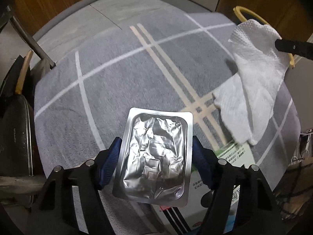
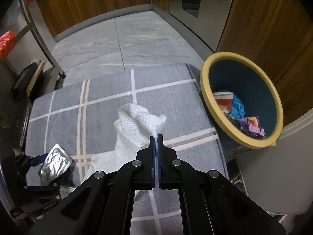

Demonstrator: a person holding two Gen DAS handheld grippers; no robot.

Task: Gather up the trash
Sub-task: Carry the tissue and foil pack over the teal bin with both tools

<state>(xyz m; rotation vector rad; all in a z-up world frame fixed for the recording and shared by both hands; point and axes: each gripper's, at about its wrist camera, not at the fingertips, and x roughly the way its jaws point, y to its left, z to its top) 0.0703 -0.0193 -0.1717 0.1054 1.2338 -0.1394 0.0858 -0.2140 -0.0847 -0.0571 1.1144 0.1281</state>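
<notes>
Kitchen floor here, grey tiles with wood cabinets all round, and a grey rug (image 2: 109, 105) with white and tan stripes spread over most of it. Off the rug's right edge sits the bin (image 2: 242, 105), yellow rim, dark blue inside, with a few wrappers already in the bottom.

I've got both grippers loaded. The right gripper (image 2: 156, 137) has its fingers pinched together on one corner of a white paper towel (image 2: 135, 125), which hangs lifted off the rug with the rest trailing down toward it. The left gripper (image 1: 155, 146) is clamped across a crinkled foil pack (image 1: 154, 156), fingers on its two long edges, held above the rug's near left part. A printed box (image 1: 232, 156) lies just under and beside it, still to collect I'd guess.

Step in hand looks like getting the towel into the bin. My plan: swing right and carry it high enough that the dangling tail clears the rim, get the pinch point over the middle of the opening, then let go. A thin corner grip like that could slip, so no jerky moves. Foil goes after, same route.
</notes>
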